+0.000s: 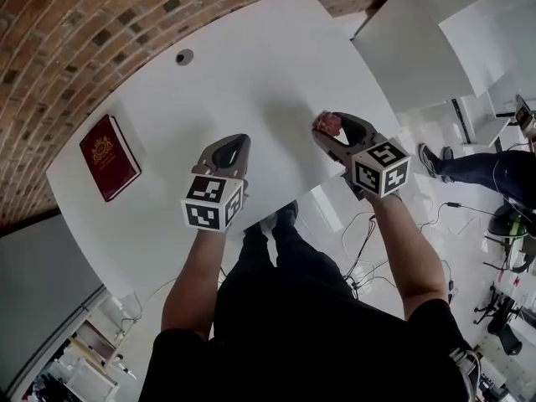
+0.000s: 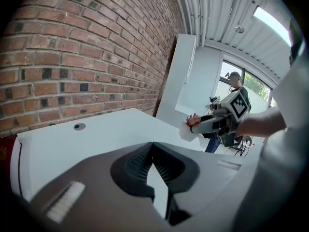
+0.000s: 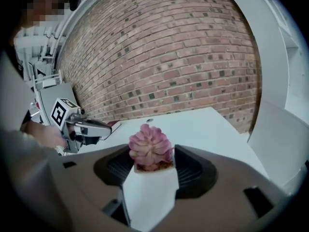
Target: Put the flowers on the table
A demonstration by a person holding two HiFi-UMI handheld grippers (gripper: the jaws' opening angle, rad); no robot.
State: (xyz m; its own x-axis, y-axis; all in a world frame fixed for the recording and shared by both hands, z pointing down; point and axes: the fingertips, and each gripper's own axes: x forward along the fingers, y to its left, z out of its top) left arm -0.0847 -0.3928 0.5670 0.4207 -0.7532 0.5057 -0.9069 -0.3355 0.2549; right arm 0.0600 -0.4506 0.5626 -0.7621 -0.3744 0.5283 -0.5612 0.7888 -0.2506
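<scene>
Right gripper view shows the right hand-held gripper clamped on a white square pot of pink flowers (one succulent-like rosette), held upright between its jaws. In the head view the flowers are over the near right edge of the white bench; I cannot tell whether the pot touches it. The left hand-held gripper is empty, jaws pressed together, over the bench. A red book lies at the bench's left end.

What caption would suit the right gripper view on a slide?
Right gripper shut on a small white pot of pink flowers, white table and brick wall beyond.
</scene>
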